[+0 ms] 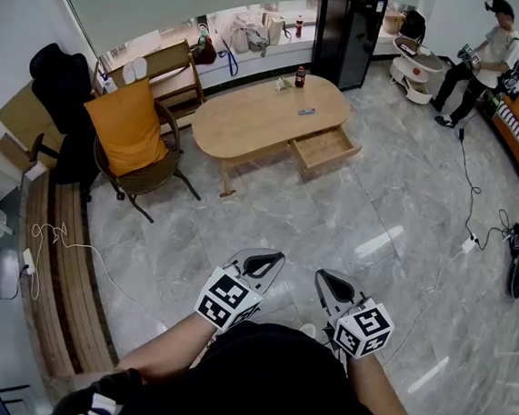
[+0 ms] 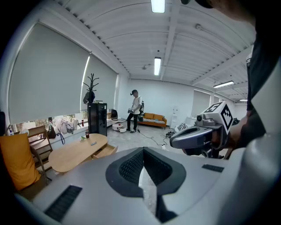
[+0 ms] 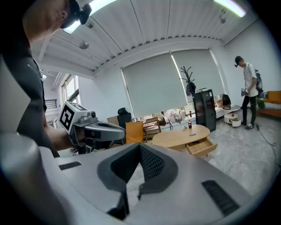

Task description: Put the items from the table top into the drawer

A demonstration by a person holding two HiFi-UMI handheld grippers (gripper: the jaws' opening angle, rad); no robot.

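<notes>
While left gripper (image 1: 267, 260) and right gripper (image 1: 328, 276) jaws meet, empty | table (image 1: 250, 121) items (image 1: 306, 112) indistinct

A wide stretch of bare floor (image 1: 331, 227) is lying open between the left tool (image 1: 268, 259), the right tool (image 1: 327, 280) and the worktop (image 1: 249, 123). The drawer (image 1: 324, 151) is jutting out of the worktop's near side into that stretch, open from above. A chair (image 1: 142, 150) with an orange cushion is crowding the worktop's left end. At the right, a cable (image 1: 471, 181) is trailing across the floor, and a person (image 1: 489, 55) is standing well apart.
</notes>
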